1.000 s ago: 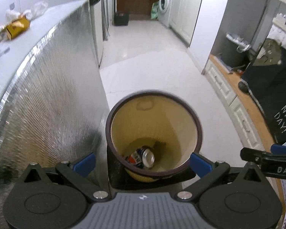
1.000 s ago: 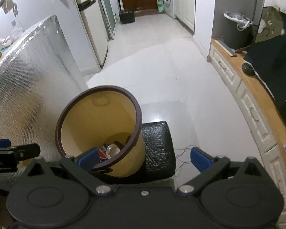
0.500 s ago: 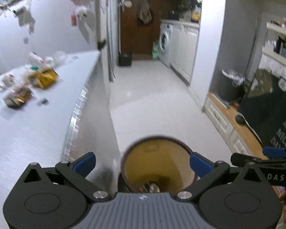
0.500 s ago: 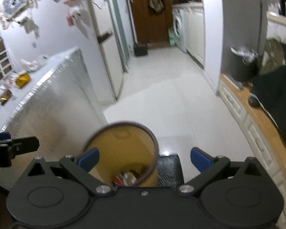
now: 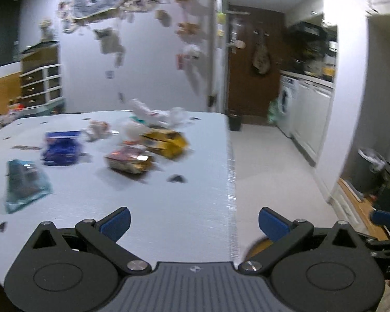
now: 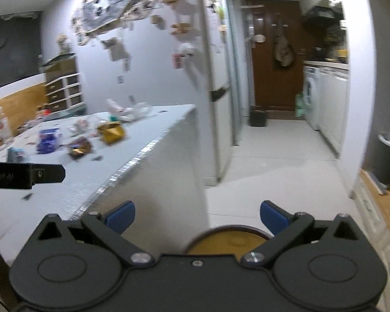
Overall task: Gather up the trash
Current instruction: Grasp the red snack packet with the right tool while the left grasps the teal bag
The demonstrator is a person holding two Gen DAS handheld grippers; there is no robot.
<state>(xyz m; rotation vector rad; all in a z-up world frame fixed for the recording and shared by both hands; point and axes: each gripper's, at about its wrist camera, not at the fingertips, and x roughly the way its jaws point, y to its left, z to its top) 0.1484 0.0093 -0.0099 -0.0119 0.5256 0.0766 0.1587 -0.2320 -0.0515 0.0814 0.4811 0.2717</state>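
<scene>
My left gripper [image 5: 193, 219] is open and empty, raised over the near edge of the white table [image 5: 169, 208]. Trash lies on the table ahead: a yellow packet [image 5: 166, 143], a brown-gold wrapper [image 5: 130, 160], a blue packet [image 5: 61, 148], a teal packet [image 5: 26, 182] and crumpled white plastic [image 5: 153, 115]. My right gripper [image 6: 196, 214] is open and empty, beside the table's corner, above the tan bin [image 6: 228, 240] with a dark rim. Only a sliver of the bin [image 5: 257, 247] shows in the left wrist view. The trash also shows in the right wrist view, with the yellow packet [image 6: 111, 131].
The table's silvery side panel [image 6: 163, 171] drops to a white tiled floor [image 6: 273, 156]. A fridge [image 6: 215, 78] stands behind the table. A grey lidded bin [image 6: 387, 156] and low white drawers [image 5: 351, 208] are at the right. The left gripper's body [image 6: 26, 175] shows at the left.
Both grippers have risen and tilted up from looking into the bin. The tabletop trash has come into view and the bin has dropped to the bottom edge.
</scene>
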